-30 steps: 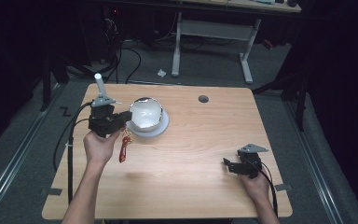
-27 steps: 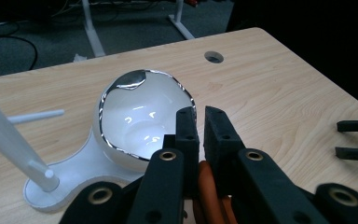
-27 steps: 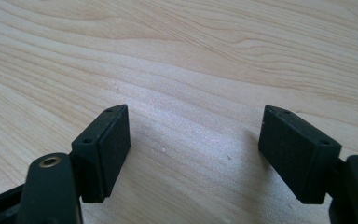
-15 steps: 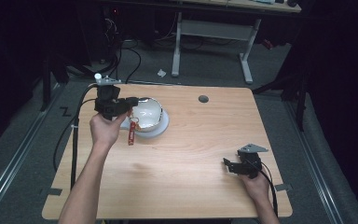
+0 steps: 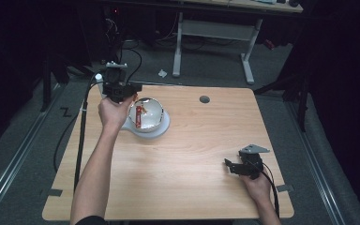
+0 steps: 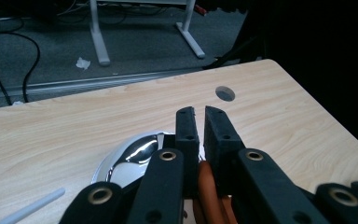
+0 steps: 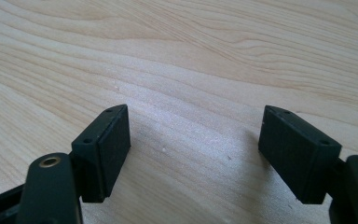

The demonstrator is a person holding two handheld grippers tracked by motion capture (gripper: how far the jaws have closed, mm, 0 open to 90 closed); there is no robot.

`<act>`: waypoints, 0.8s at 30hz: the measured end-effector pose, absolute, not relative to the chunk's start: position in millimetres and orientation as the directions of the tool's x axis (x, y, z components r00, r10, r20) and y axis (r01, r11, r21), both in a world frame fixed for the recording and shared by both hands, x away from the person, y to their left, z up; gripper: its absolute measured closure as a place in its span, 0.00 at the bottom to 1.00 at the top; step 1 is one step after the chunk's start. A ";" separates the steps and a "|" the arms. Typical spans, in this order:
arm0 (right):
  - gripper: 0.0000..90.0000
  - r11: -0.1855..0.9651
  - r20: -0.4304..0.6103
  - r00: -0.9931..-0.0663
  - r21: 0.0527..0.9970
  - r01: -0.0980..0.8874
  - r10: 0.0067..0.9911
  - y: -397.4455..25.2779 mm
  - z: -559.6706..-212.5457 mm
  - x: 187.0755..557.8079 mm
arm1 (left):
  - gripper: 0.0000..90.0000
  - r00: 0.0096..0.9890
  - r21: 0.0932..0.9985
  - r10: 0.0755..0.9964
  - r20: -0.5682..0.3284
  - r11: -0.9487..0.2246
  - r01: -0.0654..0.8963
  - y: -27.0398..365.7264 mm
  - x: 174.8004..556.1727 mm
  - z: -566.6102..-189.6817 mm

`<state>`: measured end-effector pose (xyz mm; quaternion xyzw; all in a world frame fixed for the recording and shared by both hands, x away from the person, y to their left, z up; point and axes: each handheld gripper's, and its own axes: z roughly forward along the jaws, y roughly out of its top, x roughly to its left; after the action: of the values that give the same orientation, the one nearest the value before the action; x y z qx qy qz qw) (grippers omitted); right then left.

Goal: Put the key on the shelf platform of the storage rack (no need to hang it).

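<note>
Most of the orange-handled tool is hidden between the left gripper jaws, which clamp it over the shiny steel bowl near the table far-left corner. Its reddish end hangs inside the bowl; what kind of tool it is cannot be made out. The right gripper rests jaws apart near the near-right corner.

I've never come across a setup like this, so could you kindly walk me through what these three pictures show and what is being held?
No robot here: a person holds a two-jaw gripper in each hand at a wooden table. The high view looks down from above; the other two come from cameras riding on each gripper. The left gripper hangs over a shiny metal bowl on a pale plate, its jaws nearly shut on an orange-red object, too hidden to identify. The right gripper rests near the table's front right, jaws wide open, holding nothing.
</note>
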<state>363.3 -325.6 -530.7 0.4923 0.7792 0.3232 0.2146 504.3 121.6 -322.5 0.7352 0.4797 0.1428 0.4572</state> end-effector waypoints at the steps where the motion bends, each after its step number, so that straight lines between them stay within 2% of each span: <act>1: 0.28 0.306 -0.015 -0.423 0.715 0.629 0.906 -325.6 -530.7 363.3 | 0.94 0.488 0.804 0.840 -0.239 -0.111 0.585 121.7 509.2 -325.5; 24: 0.28 0.306 -0.016 -0.423 0.715 0.628 0.906 -325.7 -530.7 363.4 | 0.94 0.476 0.814 0.846 -0.240 -0.092 0.573 108.3 524.4 -326.3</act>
<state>363.4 -325.7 -530.7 0.4922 0.7792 0.3233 0.2147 524.4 108.3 -326.3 0.7241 0.4901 0.1475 0.4624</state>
